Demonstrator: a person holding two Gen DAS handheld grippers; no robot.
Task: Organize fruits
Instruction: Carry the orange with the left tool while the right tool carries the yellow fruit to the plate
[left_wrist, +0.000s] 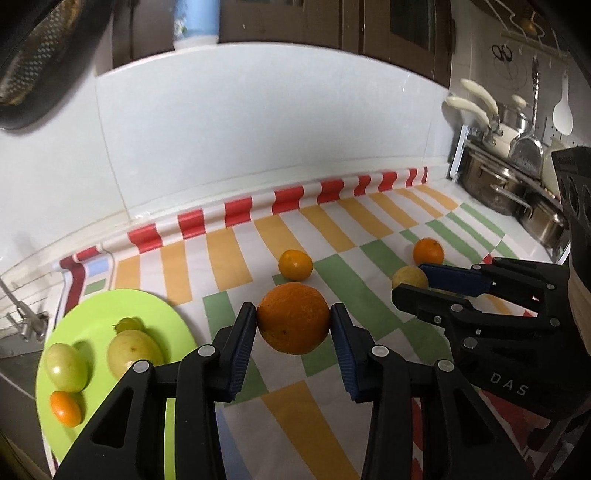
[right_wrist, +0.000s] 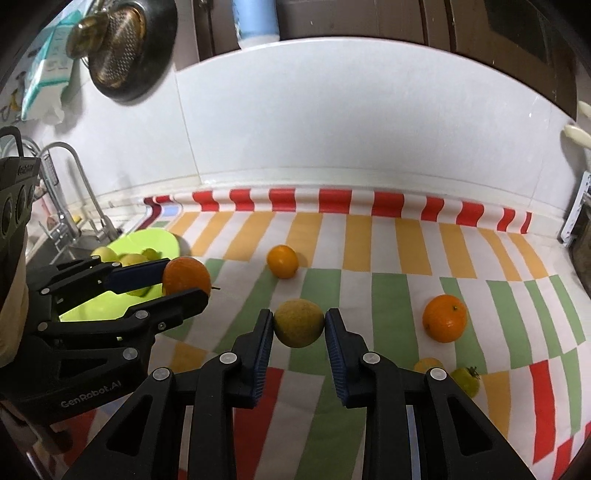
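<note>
- Left wrist view: the left gripper (left_wrist: 293, 325) has its jaws closed on a large orange (left_wrist: 293, 322), one blue pad against each side at about the fruit's widest line. The grip is only two flat pads on a round skin, so a quick swing toward the green plate (left_wrist: 96, 302), which lies left of the jaws, could let it roll out and drop onto the striped cloth (left_wrist: 236, 258).
- The plate already carries two pale green fruits (left_wrist: 133, 350) and a small orange (left_wrist: 65, 408); setting the big one down among them could knock one over the rim, which seems to hang near the sink edge, though the fisheye makes that hard to judge.
- Right wrist view: the right gripper (right_wrist: 299, 328) holds a yellow-green fruit (right_wrist: 299, 322) between its jaws, pads touching both flanks. The left gripper sits just left of these jaws, so the two tools could collide if both head for the plate at once.
- The large orange looks rough-skinned, deep in colour and firm; the yellow-green fruit is dull, mottled and smaller.
- Loose oranges (right_wrist: 444, 318) remain on the cloth beyond and right of the right jaws.
</note>
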